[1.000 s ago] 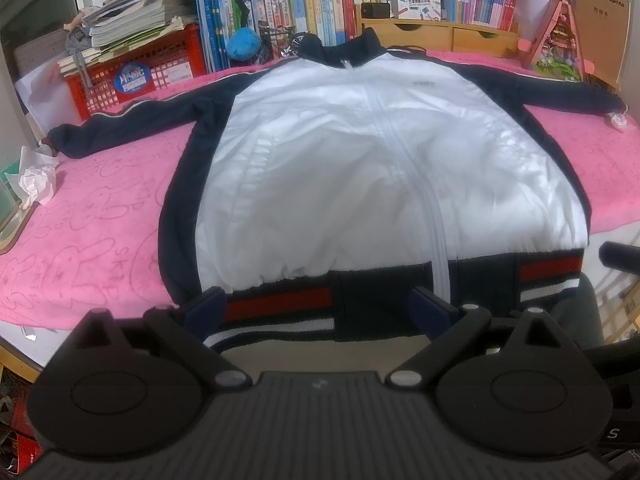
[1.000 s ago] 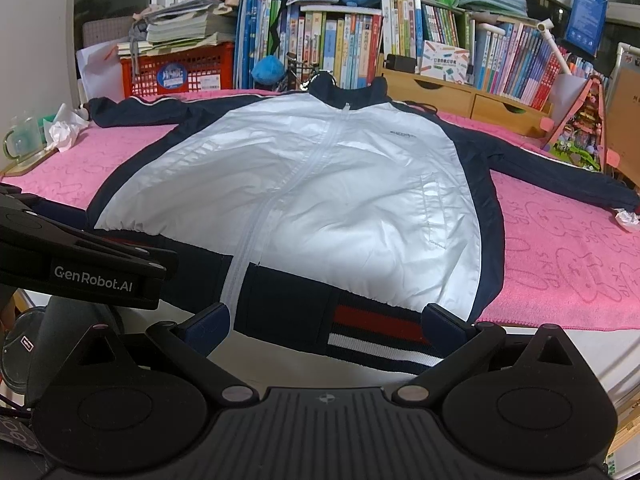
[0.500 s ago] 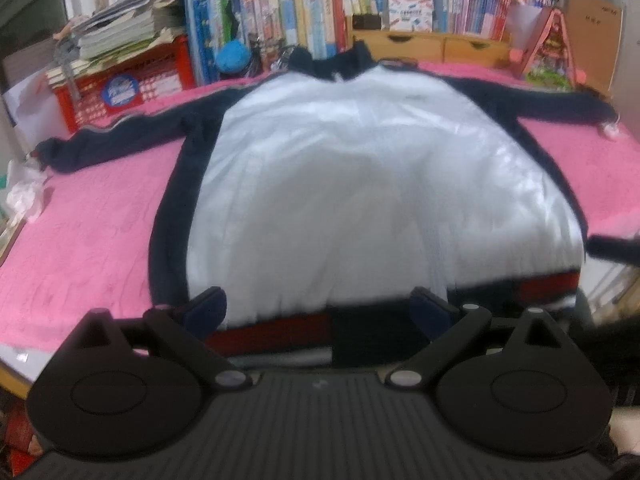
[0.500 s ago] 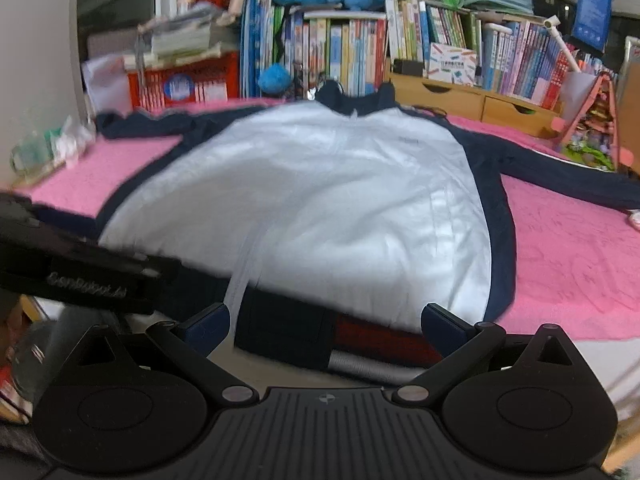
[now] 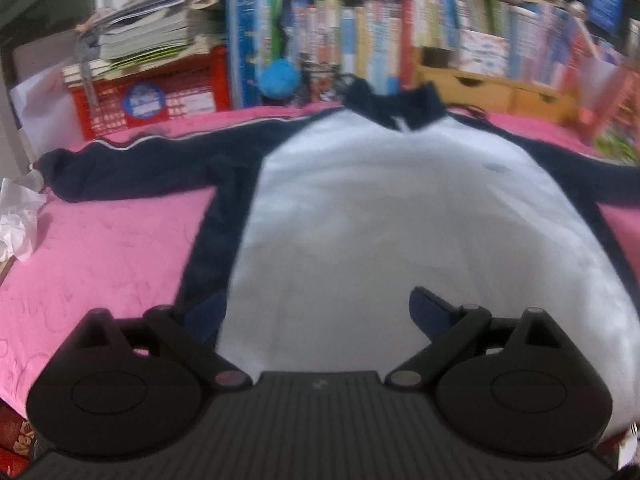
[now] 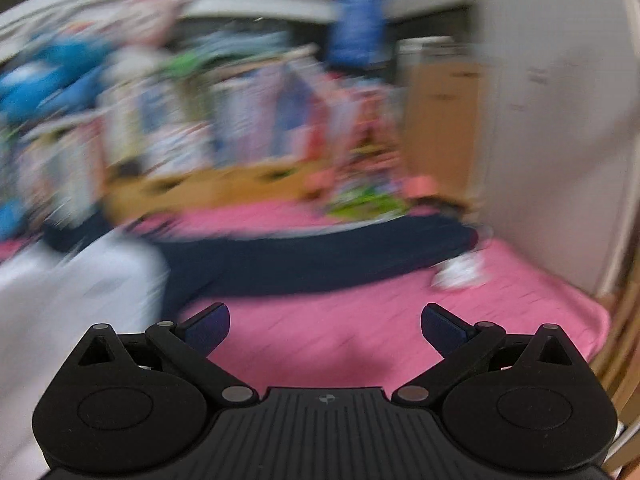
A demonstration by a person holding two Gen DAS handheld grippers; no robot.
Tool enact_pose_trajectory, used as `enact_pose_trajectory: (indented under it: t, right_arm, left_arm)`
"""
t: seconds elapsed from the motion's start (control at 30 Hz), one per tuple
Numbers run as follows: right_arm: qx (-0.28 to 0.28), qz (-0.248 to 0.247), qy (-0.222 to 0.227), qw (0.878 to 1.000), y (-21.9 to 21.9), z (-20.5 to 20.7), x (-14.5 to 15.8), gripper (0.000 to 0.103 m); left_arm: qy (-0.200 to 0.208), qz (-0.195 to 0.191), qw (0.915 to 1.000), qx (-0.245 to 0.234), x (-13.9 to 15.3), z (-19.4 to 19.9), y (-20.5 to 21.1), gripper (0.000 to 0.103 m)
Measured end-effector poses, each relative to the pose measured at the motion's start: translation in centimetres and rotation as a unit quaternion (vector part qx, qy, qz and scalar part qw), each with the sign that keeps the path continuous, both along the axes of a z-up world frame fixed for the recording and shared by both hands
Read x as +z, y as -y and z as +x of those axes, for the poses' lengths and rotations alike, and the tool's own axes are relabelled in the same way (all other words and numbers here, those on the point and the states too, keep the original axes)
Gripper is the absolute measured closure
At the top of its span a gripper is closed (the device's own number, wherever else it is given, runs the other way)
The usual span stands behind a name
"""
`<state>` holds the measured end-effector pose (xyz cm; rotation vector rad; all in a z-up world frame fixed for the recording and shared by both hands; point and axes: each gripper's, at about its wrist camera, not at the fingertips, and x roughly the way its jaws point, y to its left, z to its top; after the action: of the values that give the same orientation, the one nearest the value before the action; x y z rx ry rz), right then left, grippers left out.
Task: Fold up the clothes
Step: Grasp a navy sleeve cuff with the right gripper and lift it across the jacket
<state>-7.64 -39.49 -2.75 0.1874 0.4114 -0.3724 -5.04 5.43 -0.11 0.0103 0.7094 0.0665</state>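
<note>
A white jacket (image 5: 400,232) with navy collar and sleeves lies spread face up on a pink cloth (image 5: 104,256). Its left sleeve (image 5: 140,168) stretches out to the left. My left gripper (image 5: 316,316) hovers open over the jacket's lower front, nothing between its fingers. The right wrist view is blurred by motion. There the jacket's right navy sleeve (image 6: 320,260) runs across the pink cloth (image 6: 340,328), with the white body (image 6: 72,304) at the left. My right gripper (image 6: 326,324) is open above the pink cloth, just short of that sleeve.
A red basket (image 5: 160,100) with stacked papers and a row of books (image 5: 360,40) stand behind the cloth. Crumpled white tissue (image 5: 16,220) lies at the left edge. A small white object (image 6: 460,272) sits by the right cuff, near a pale wall (image 6: 552,120).
The left gripper has moved forward from the hem over the jacket's front. The right gripper has swung right, from the hem to the right sleeve area. Both stayed open.
</note>
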Motion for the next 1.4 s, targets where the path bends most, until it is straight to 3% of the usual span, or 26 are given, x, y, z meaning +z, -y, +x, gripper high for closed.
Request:
enact_pose_trajectory:
  t: [0.17,0.23,0.33,0.43,0.53,0.63,0.7,0.77,0.8,0.87,1.07,1.2,1.3,1.4]
  right_arm:
    - [-0.090,0.087,0.065,0.990,10.2,4.7,-1.4,0.000]
    - [-0.112,0.151,0.091,0.978,13.2,6.4,-1.7,0.000]
    - [-0.150,0.217,0.107,0.959,18.4,8.8,-3.1,0.000]
    - [-0.182,0.225,0.087,0.953,21.8,11.9,-4.0,0.000]
    - [-0.189,0.206,0.049,0.959,23.4,15.4,-4.3,0.000]
    - [-0.175,0.187,-0.004,0.967,24.3,18.7,-4.8,0.016]
    - [-0.181,0.180,-0.035,0.966,24.3,20.0,-5.0,0.048]
    - [-0.185,0.180,-0.030,0.966,23.8,19.8,-4.9,0.059]
    - [-0.185,0.181,-0.022,0.966,23.5,19.6,-4.8,0.071]
    - [-0.185,0.182,-0.008,0.966,22.9,19.0,-4.5,0.080]
    - [-0.104,0.156,0.064,0.980,15.9,16.9,1.0,0.085]
    - [0.041,0.127,0.096,0.986,4.6,17.4,6.0,0.086]
    - [0.174,0.093,0.094,0.976,-6.2,19.1,8.0,0.086]
    - [0.292,0.054,0.069,0.952,-17.6,21.4,8.3,0.086]
  left_arm:
    - [0.043,-0.028,0.9980,0.037,-1.0,2.4,-2.0,0.004]
    - [0.055,-0.043,0.9963,0.050,-1.4,3.2,-2.5,0.004]
    - [0.038,-0.050,0.9962,0.060,-2.4,4.5,-2.8,0.004]
    - [0.002,-0.047,0.9971,0.060,-3.4,5.8,-2.8,0.003]
    - [-0.003,-0.014,0.9990,0.043,-3.9,5.8,-2.3,0.000]
    - [0.003,-0.015,0.9991,0.039,-4.2,5.5,-2.4,0.000]
    - [0.007,-0.015,0.9991,0.038,-4.3,5.4,-2.4,0.000]
    - [0.008,-0.014,0.9992,0.037,-4.4,5.4,-2.4,0.000]
    - [0.009,-0.015,0.9992,0.036,-4.4,5.4,-2.4,0.000]
    - [0.011,-0.016,0.9992,0.035,-4.4,5.6,-2.4,0.000]
    - [0.014,-0.020,0.9992,0.033,-4.4,5.5,-2.5,0.000]
    - [0.017,-0.023,0.9991,0.032,-4.4,5.5,-2.7,0.000]
    - [0.022,-0.031,0.9987,0.033,-4.4,5.3,-2.8,0.000]
    - [0.029,-0.045,0.9980,0.034,-4.3,5.1,-3.1,0.000]
